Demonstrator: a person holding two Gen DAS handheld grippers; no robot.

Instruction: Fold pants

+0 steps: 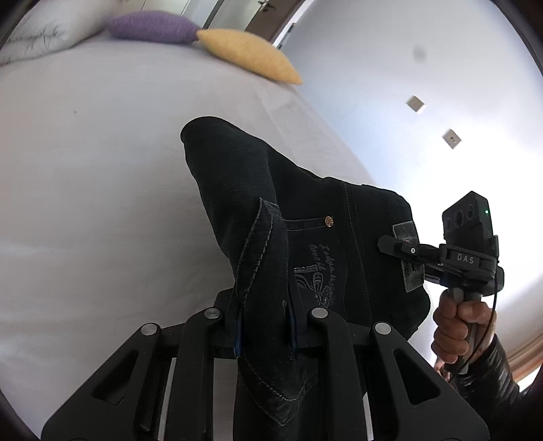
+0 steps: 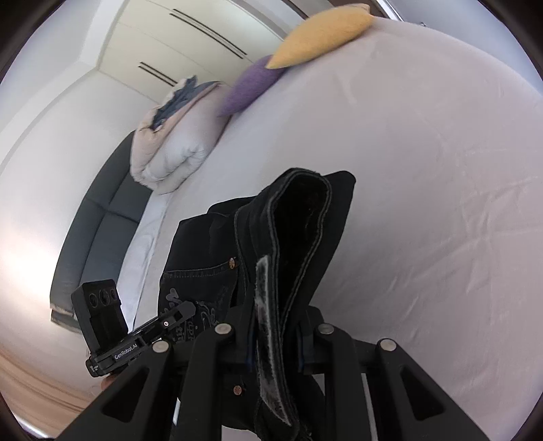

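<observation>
The pants [image 1: 305,217] are black jeans with grey stitching, a brass rivet and a printed back pocket. Both grippers hold them up above the white bed [image 1: 85,203]. My left gripper [image 1: 263,325] is shut on a stitched edge of the denim, which fills the space between its fingers. My right gripper [image 2: 275,336] is shut on the waistband end with the leather patch; it also shows in the left wrist view [image 1: 400,249], pinching the patch corner. The pants [image 2: 305,217] hang bunched and doubled between the two grippers. The left gripper shows at lower left of the right wrist view [image 2: 183,310].
A purple cushion [image 1: 152,25] and a yellow cushion [image 1: 251,54] lie at the bed's far end. A folded white duvet [image 2: 173,146] sits by the dark headboard [image 2: 98,220]. A white wall with two sockets [image 1: 451,138] stands beside the bed.
</observation>
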